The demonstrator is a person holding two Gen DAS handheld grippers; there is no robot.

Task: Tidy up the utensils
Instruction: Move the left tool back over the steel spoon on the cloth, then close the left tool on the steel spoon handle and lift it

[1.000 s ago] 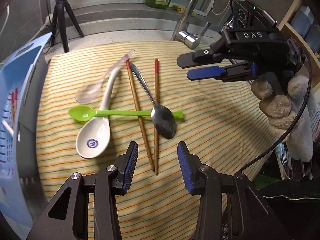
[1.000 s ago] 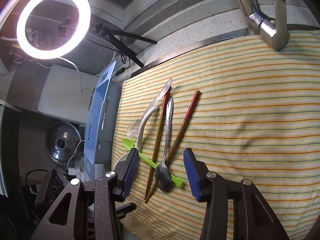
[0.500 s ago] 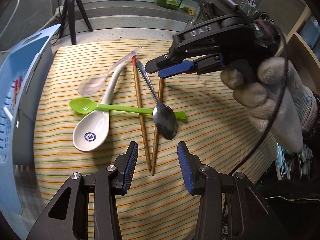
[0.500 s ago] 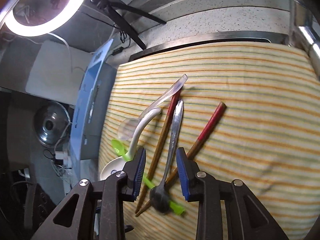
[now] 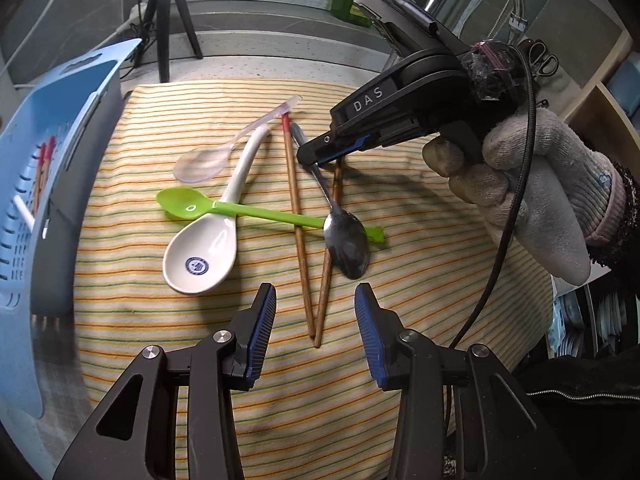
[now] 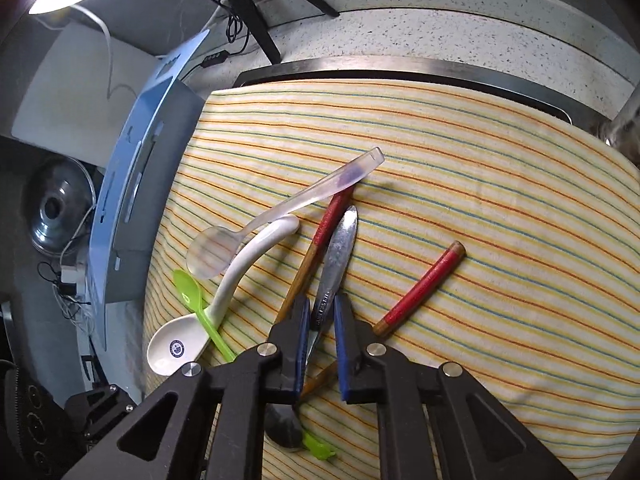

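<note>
The right gripper [image 6: 322,320] has dropped from above the cloth, its jaws just closing around the metal spoon [image 5: 347,240] handle (chopsticks [image 5: 295,216] crowd both sides), while the left gripper [image 5: 315,320] hovers half-open, empty.

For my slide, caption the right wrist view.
Right gripper closing around the metal spoon handle amid utensils on the striped cloth.
</note>
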